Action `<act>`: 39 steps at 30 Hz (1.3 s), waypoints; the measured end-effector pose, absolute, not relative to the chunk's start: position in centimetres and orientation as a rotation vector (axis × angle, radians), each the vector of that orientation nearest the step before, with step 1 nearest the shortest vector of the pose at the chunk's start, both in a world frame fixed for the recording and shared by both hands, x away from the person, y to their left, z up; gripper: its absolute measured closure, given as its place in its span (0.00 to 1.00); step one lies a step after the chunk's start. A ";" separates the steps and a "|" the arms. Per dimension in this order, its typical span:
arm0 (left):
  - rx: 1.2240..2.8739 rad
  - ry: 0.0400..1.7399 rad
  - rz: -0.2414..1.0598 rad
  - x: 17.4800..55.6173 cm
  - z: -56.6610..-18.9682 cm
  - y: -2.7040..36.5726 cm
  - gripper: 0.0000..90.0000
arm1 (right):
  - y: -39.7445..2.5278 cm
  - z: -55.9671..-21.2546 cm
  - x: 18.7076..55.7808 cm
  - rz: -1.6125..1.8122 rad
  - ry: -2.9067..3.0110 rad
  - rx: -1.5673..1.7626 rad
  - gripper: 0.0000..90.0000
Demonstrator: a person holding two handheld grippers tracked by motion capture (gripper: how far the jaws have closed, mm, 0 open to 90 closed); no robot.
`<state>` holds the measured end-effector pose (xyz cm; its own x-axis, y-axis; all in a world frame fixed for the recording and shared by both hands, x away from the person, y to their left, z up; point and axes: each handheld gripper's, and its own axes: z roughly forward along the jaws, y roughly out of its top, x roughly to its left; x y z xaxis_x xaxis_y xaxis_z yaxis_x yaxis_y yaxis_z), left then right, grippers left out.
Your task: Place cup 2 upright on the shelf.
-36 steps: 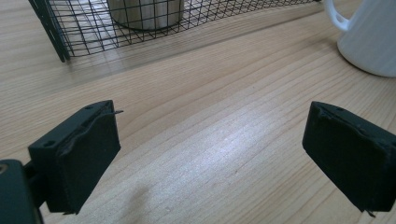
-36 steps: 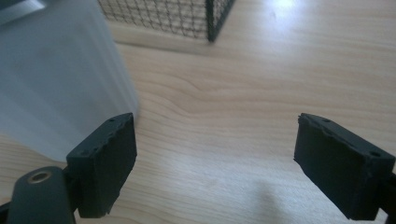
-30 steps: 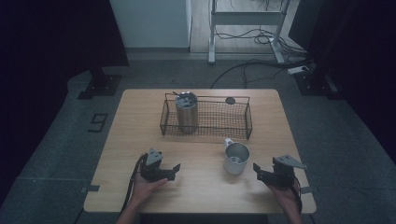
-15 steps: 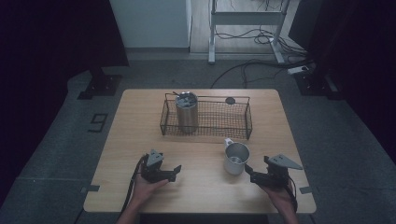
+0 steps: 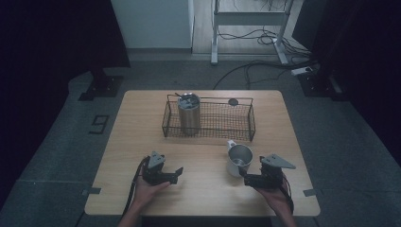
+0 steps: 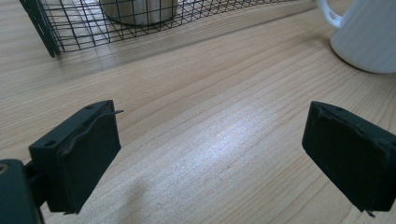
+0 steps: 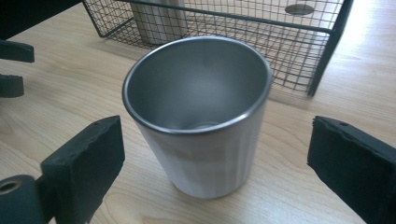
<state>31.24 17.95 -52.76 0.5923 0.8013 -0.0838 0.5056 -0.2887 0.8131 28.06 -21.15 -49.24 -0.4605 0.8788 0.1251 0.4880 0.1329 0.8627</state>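
A white mug with a steel inside stands upright on the wooden table, its handle toward the basket. My right gripper is open just right of it; in the right gripper view the mug stands between and just ahead of the two spread jaws. My left gripper rests open on the table at the front left, with bare wood between its jaws. The mug shows at the top right of the left gripper view.
A black wire basket sits at the back middle of the table with a steel tumbler standing in its left end. A small dark disc lies behind the basket. Cables and a metal stand are on the floor beyond.
My right gripper has moved left toward the mug, from the table's right edge to just beside it. The left gripper has stayed put.
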 end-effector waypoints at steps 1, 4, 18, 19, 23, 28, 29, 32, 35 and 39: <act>1.959 1.042 0.432 31.2 -52.8 17.9 0.05 | -21.0 -49.2 28.2 1.265 2.005 1.308 0.03; 1.961 1.041 0.430 31.2 -52.8 17.9 0.04 | -20.6 -49.2 28.5 1.250 2.012 1.300 0.01; 1.943 1.040 0.424 31.1 -52.4 18.0 0.04 | -18.4 -49.3 30.4 1.209 2.045 1.261 0.00; 1.942 1.039 0.423 31.1 -52.4 18.0 0.05 | -18.3 -49.3 30.6 1.203 2.046 1.262 0.00; 1.942 1.036 0.423 31.0 -52.4 18.1 0.05 | -18.1 -49.7 31.1 1.194 2.048 1.274 0.00; 1.944 1.034 0.422 31.0 -52.4 18.0 0.05 | -17.7 -50.2 31.7 1.178 2.053 1.287 0.00; 1.944 1.033 0.423 31.0 -52.4 18.0 0.05 | -17.7 -50.3 31.8 1.175 2.057 1.285 0.00; 1.946 1.031 0.424 31.0 -52.4 17.9 0.05 | -17.5 -50.6 32.0 1.171 2.068 1.288 0.00; 1.946 1.033 0.424 31.0 -52.4 17.9 0.05 | -17.4 -50.9 32.0 1.161 2.041 1.277 0.06; 1.949 1.031 0.423 30.9 -52.4 17.9 0.05 | -17.5 -50.9 32.0 1.160 2.049 1.261 0.07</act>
<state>30.93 17.86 -52.44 0.5995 0.7950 -0.0929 0.5004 -0.2816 0.8187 31.96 -17.55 -50.91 -0.4700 0.8818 0.0402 0.4881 0.2217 0.8442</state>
